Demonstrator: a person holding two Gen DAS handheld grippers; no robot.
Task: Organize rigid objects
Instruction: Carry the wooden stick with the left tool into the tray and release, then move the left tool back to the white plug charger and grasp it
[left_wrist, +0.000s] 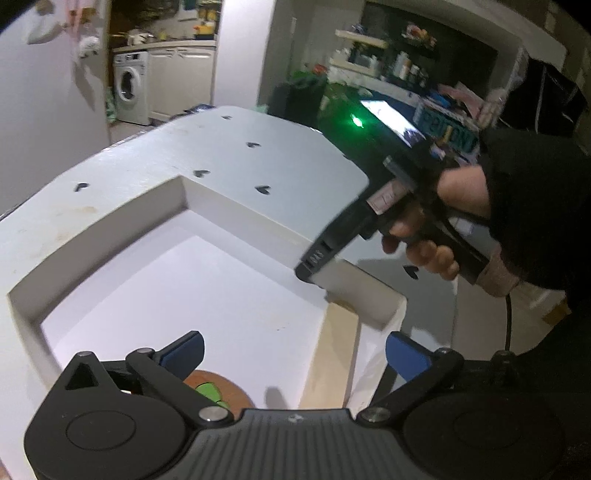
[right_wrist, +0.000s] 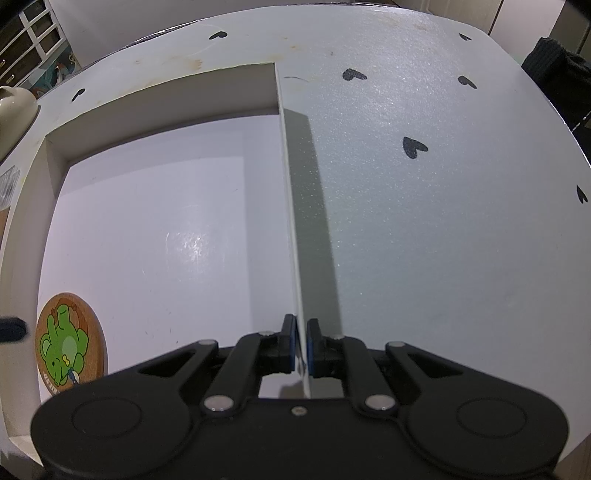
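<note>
A shallow white box (left_wrist: 110, 266) with black hearts on its wide rim lies open below me. A round cork coaster with a green bear (right_wrist: 70, 343) lies flat on the box floor near one corner. In the left wrist view the coaster (left_wrist: 221, 387) shows partly behind my left gripper (left_wrist: 295, 352), which hangs open above it with nothing between its blue pads. My right gripper (right_wrist: 301, 332) is shut on a thin white panel (right_wrist: 290, 206) standing along the box's side. The left wrist view shows a hand (left_wrist: 424, 243) holding that right gripper (left_wrist: 317, 258) at the panel.
The heart-printed surface (right_wrist: 424, 221) spreads wide beside the panel. A cream-coloured object (right_wrist: 11, 103) sits past the box's far left corner, and dark fabric (right_wrist: 554, 62) lies at the far right. Behind are a washing machine (left_wrist: 129, 86) and cluttered shelves (left_wrist: 399, 62).
</note>
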